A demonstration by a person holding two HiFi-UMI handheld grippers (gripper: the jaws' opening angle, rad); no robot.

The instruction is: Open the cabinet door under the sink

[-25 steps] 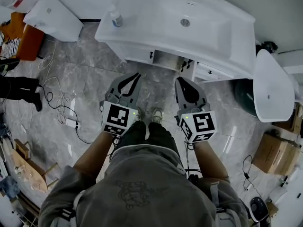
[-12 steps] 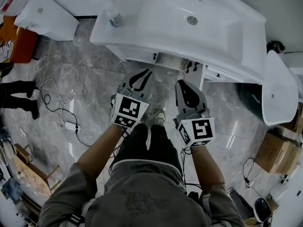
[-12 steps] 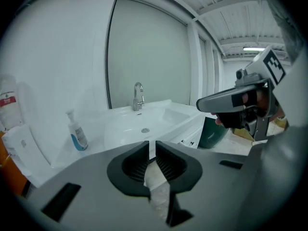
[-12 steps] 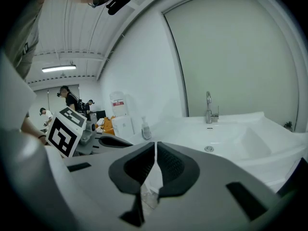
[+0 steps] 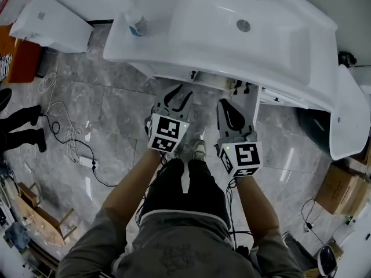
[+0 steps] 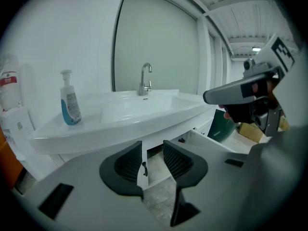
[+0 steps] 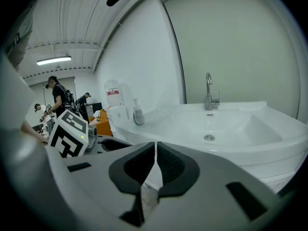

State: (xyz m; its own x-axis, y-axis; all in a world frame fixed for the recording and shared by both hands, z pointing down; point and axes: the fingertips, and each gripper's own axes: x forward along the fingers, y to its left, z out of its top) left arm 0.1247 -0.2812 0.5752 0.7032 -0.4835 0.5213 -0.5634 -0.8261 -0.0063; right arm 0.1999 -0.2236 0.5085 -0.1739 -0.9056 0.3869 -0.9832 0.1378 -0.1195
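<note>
The white sink [image 5: 145,51] tops a white cabinet. In the left gripper view, the cabinet's left door [image 6: 140,174] with its small black handle [image 6: 144,169] shows in the gap between the jaws, some way beyond them. A dark opening [image 6: 155,150] lies beside it, and a right-hand door [image 6: 211,143] stands ajar. My left gripper [image 5: 178,94] [image 6: 153,146] hangs just in front of the cabinet, its jaws opening with nothing touching the pads. My right gripper [image 5: 226,103] [image 7: 155,144] is beside it, jaws together and empty.
A soap bottle [image 5: 134,23] stands on the sink's left corner and a faucet [image 7: 209,91] at the back. A white fixture [image 5: 348,114] and a cardboard box [image 5: 342,187] lie to the right. Cables [image 5: 64,138] trail on the grey floor at left. People [image 7: 57,95] stand far off.
Both grippers have come down and forward toward the cabinet front. The left gripper's jaws, together a second ago, have parted.
</note>
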